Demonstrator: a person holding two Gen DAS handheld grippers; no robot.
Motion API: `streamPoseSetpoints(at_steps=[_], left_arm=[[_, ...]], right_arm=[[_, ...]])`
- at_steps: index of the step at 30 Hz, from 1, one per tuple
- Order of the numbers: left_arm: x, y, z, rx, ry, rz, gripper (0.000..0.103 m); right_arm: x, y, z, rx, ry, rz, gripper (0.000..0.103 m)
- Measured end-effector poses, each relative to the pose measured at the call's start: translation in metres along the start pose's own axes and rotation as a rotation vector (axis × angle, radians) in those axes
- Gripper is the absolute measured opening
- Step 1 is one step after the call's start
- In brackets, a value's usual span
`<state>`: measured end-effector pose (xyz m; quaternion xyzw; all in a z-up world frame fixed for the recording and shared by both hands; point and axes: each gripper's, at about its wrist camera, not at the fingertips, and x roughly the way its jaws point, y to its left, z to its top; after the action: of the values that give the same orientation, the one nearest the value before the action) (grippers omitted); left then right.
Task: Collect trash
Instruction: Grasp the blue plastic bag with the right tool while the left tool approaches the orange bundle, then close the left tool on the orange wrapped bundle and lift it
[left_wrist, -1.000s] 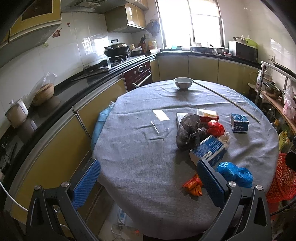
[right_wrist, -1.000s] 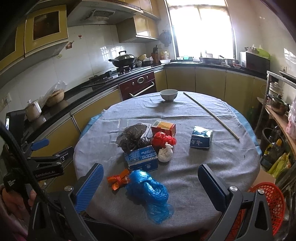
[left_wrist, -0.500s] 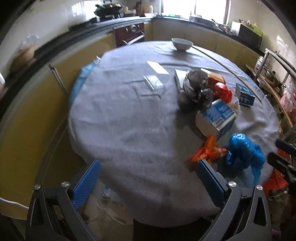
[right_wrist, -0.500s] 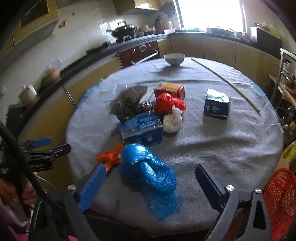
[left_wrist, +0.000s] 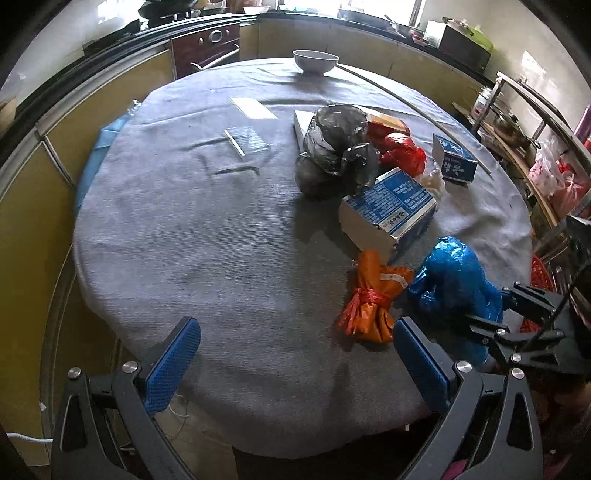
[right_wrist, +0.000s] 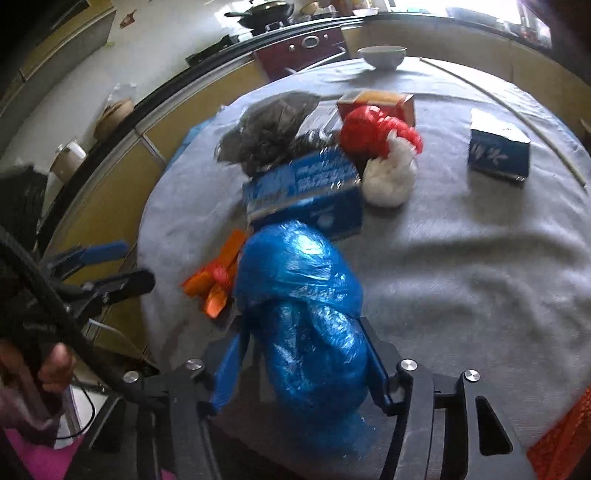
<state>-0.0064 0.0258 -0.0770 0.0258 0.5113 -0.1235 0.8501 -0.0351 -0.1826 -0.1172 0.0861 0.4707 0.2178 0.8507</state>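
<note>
The right tongs (right_wrist: 301, 363) are closing in on the blue plastic bag (right_wrist: 303, 306), which is lying at the near edge of the round, grey-clothed counter (right_wrist: 461, 258); their jaws have just been narrowing, and the bag is sitting squarely between the two blue pads, which are flanking its lower half and appear to be pressing its sides, though motion blur is making the contact hard to confirm. In the left wrist view the same blue bag (left_wrist: 456, 284) is lying just beside an orange tied bag (left_wrist: 373, 299), the two touching or nearly so. The left tongs (left_wrist: 295, 365) are hanging wide open above the near rim of the counter (left_wrist: 221, 240), with nothing between their pads and the orange bag just ahead of the right-hand pad. Behind the orange bag a blue-and-white carton (left_wrist: 388, 206) is lying tilted, leaning against a dark grey bag (left_wrist: 332, 147); a red bag (left_wrist: 402, 151), a small white bag (right_wrist: 389, 177) and an orange box (right_wrist: 376, 101) are crowding around it. A smaller blue carton (left_wrist: 456, 164) is standing apart further right, and a white bowl (left_wrist: 316, 61) is sitting at the far edge. A flat clear wrapper (left_wrist: 245, 138) and a white card (left_wrist: 253, 108) are lying on the cloth to the left. A hand (right_wrist: 48, 369) is gripping the left tool's handle.
</note>
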Motion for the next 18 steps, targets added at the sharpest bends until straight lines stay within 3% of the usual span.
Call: streamPoseSetpoints(at_steps=[3, 8, 13, 18], left_arm=[[0.008, -0.002, 0.004, -0.001, 0.018, -0.019, 0.103], [0.018, -0.013, 0.01, 0.019, 0.031, -0.058, 0.101], [0.032, -0.025, 0.017, 0.04, 0.071, -0.103, 0.088], [0.05, -0.038, 0.02, 0.063, 0.119, -0.137, 0.062]], right_arm=[[-0.002, 0.0, -0.002, -0.006, -0.021, 0.008, 0.045], [-0.011, -0.015, -0.003, 0.039, -0.041, 0.026, 0.043], [-0.022, -0.033, -0.007, 0.098, -0.067, 0.027, 0.042], [-0.038, -0.053, -0.012, 0.153, -0.107, 0.026, 0.042]])
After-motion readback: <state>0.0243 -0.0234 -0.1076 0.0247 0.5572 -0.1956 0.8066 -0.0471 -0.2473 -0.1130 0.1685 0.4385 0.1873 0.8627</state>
